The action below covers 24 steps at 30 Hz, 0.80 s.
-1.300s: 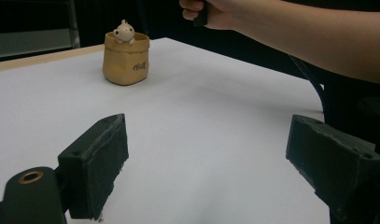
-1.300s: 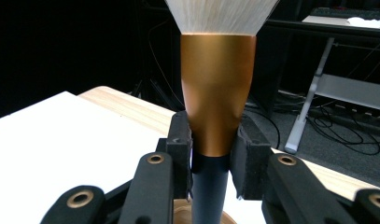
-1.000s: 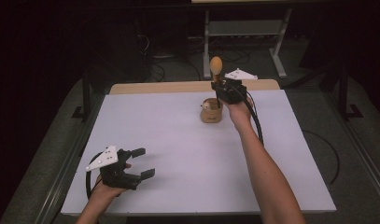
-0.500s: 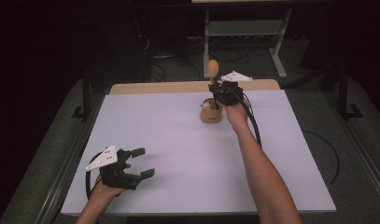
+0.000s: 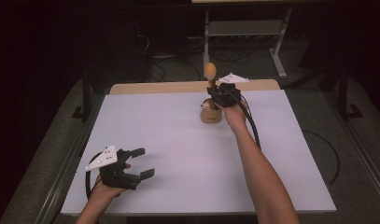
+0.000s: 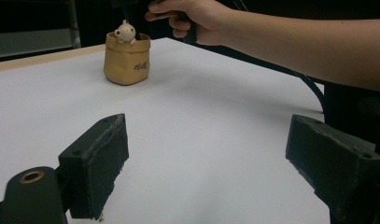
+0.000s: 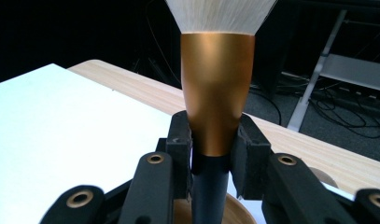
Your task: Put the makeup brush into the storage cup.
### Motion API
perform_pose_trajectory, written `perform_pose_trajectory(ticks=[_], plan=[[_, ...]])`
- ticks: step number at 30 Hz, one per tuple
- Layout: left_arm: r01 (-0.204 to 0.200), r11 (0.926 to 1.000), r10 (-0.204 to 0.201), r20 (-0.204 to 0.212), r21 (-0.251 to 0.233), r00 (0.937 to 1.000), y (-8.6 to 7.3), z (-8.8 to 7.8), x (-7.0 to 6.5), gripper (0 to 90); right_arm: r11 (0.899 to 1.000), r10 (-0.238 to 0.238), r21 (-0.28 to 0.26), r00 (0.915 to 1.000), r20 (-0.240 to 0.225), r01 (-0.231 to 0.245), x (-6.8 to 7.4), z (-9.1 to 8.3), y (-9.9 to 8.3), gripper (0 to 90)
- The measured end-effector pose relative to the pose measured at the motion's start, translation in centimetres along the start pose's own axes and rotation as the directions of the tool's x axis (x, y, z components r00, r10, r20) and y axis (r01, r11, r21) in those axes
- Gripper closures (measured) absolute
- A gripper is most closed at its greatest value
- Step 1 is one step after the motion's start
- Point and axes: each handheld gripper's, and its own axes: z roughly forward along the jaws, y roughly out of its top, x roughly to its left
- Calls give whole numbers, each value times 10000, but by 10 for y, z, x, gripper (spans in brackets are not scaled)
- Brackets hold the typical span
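At the far side of the table (image 5: 145, 121), the right gripper (image 5: 219, 91) is clamped on a brush (image 7: 217, 93), holding it upright directly above the small tan pot (image 5: 210, 114). The brush tip appears raised clear of the pot; whether it is going in or coming out cannot be told. The left gripper (image 5: 131, 163) rests near the table's front edge with jaws wide apart, holding nothing

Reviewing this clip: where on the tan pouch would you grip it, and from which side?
Grip the tan pouch by its open top rim, coming from above on the side away from the small figure peeking out. Its walls look soft and rounded, so a side squeeze might crumple it. The left gripper is open and free.
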Motion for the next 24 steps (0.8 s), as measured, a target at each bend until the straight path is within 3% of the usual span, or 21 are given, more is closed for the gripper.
perform_pose_trajectory(ticks=[11,16,24], plan=[[-12,10000,12,3,64,10000,0,0,0,128,9995,86,293,9999,-74,-84,0,4,-5,681],[4,10000,-4,22,64,10000,0,0,-1,128,9989,460,-6,9984,-337,-461,-2,0,-3,490],[-27,10000,27,55,57,10000,0,1,-1,128,9971,746,-125,9951,-654,-755,-3,-12,3,314]])
